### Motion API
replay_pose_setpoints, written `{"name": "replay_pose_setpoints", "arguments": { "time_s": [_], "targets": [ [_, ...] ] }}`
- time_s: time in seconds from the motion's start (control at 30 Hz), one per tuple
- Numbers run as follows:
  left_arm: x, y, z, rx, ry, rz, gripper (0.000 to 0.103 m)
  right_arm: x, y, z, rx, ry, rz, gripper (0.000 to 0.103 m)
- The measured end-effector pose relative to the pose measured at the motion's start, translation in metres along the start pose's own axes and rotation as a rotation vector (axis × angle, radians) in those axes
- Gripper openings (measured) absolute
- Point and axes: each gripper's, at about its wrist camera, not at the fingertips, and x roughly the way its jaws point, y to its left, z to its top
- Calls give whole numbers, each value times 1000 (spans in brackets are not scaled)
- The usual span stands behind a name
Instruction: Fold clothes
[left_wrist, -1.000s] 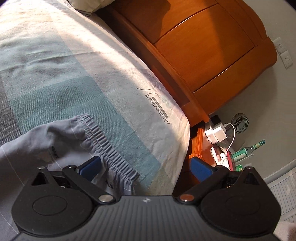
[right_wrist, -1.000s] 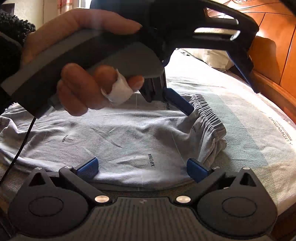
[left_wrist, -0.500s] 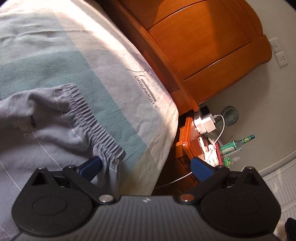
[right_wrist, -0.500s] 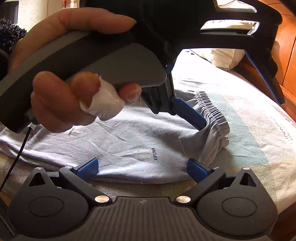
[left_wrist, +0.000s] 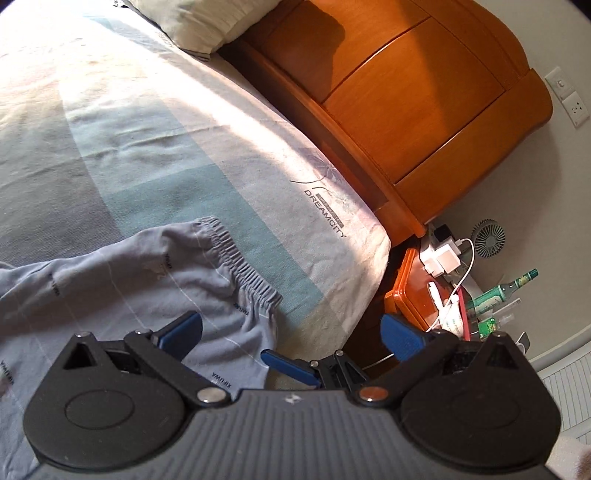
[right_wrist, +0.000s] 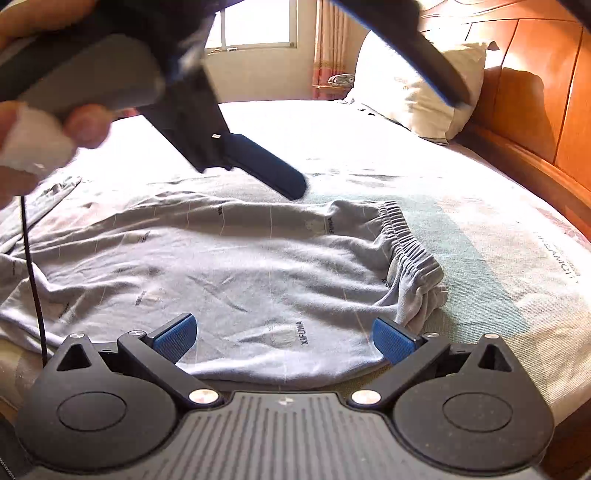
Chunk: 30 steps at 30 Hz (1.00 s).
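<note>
Two sets of tongs, left tongs (left_wrist: 290, 326) and right tongs (right_wrist: 282, 334), both spread wide, gripping nothing. Grey trousers (right_wrist: 229, 273) spread flat near the bed's (right_wrist: 498, 236) front edge, elastic waistband (right_wrist: 410, 240) bunched toward the headboard end. Seemingly halved lengthwise at most; crosswise folds yet to do.

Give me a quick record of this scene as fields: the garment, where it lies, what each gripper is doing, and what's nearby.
garment: grey trousers, elastic waistband toward the headboard
surface: striped bed sheet
left gripper: open, above the waistband, holding nothing
right gripper: open, at the near edge of the trousers, holding nothing
pillow: against the wooden headboard
bedside: nightstand with chargers and a green bottle
</note>
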Motion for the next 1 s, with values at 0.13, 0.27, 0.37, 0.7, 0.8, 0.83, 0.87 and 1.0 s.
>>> {"name": "replay_pose_setpoints", "arguments": {
  "time_s": [0.13,0.27,0.37,0.7,0.8,0.83,0.87,1.0],
  "targets": [
    [-56,-12,-24,-2,-52,155,102,17,4,15,41,40,42,103],
    [-97,-29,-60,29,-95,338,102,17,10,22,104,65,99,103],
    [-107,-32,-87,52,-107,420,102,20,11,24,165,90,136,103],
    [-79,26,-147,53,-123,536,102,31,25,15,122,134,82,103],
    [-69,43,-163,44,-119,533,102,34,37,13,59,142,37,103],
    [-67,50,-167,18,-115,518,102,36,40,12,34,146,23,103],
    [-65,59,-173,-24,-115,496,102,36,43,10,15,143,10,103],
    [-71,68,-192,-44,-214,441,102,34,43,6,16,117,5,103]
  ]
}}
